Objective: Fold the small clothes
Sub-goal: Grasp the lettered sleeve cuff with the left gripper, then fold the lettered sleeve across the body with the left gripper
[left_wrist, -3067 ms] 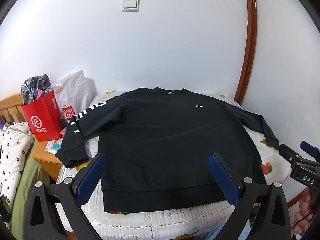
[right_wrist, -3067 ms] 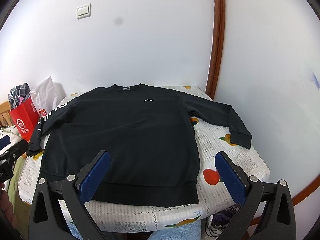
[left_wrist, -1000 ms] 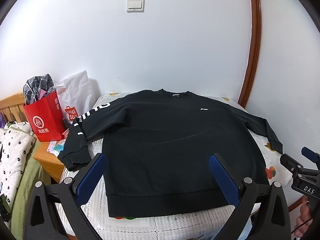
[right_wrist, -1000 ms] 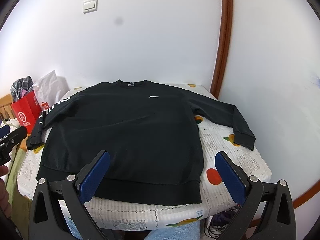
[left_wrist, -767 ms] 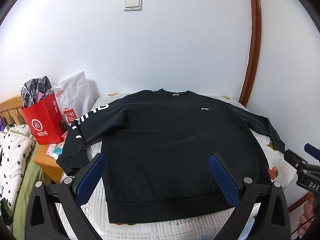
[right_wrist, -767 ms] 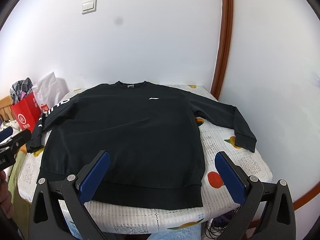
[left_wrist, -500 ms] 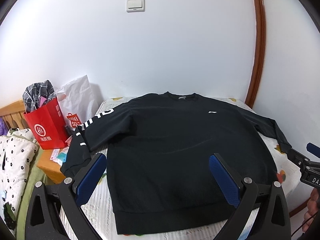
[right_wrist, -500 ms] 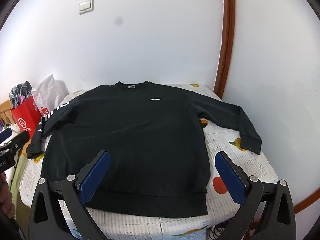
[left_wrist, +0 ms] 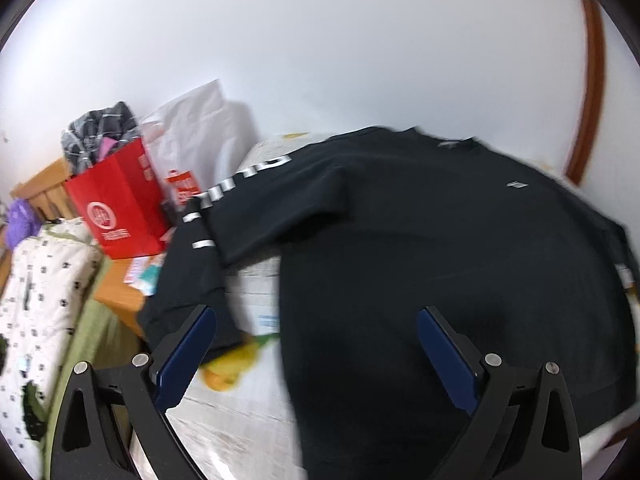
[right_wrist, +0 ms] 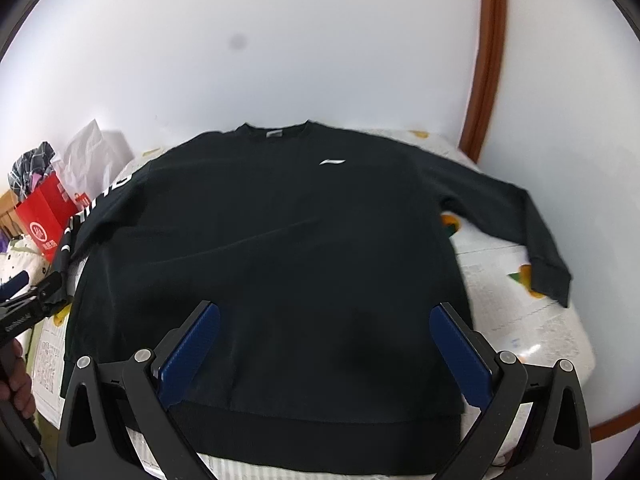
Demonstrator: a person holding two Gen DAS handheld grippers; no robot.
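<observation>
White wall, red bag (left_wrist: 120,208), black sweatshirt (right_wrist: 280,248) flat on table (right_wrist: 520,320)

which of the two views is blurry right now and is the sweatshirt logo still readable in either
Left wrist view: motion-smeared, the black sweatshirt edges streak and its chest logo is a smudge. Right wrist view: mostly sharp, chest logo crisp; fisheye bends the brown door trim.

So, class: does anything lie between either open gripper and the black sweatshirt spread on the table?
Nothing visible does. The black long-sleeved sweatshirt lies bare before the left gripper and right gripper.
</observation>
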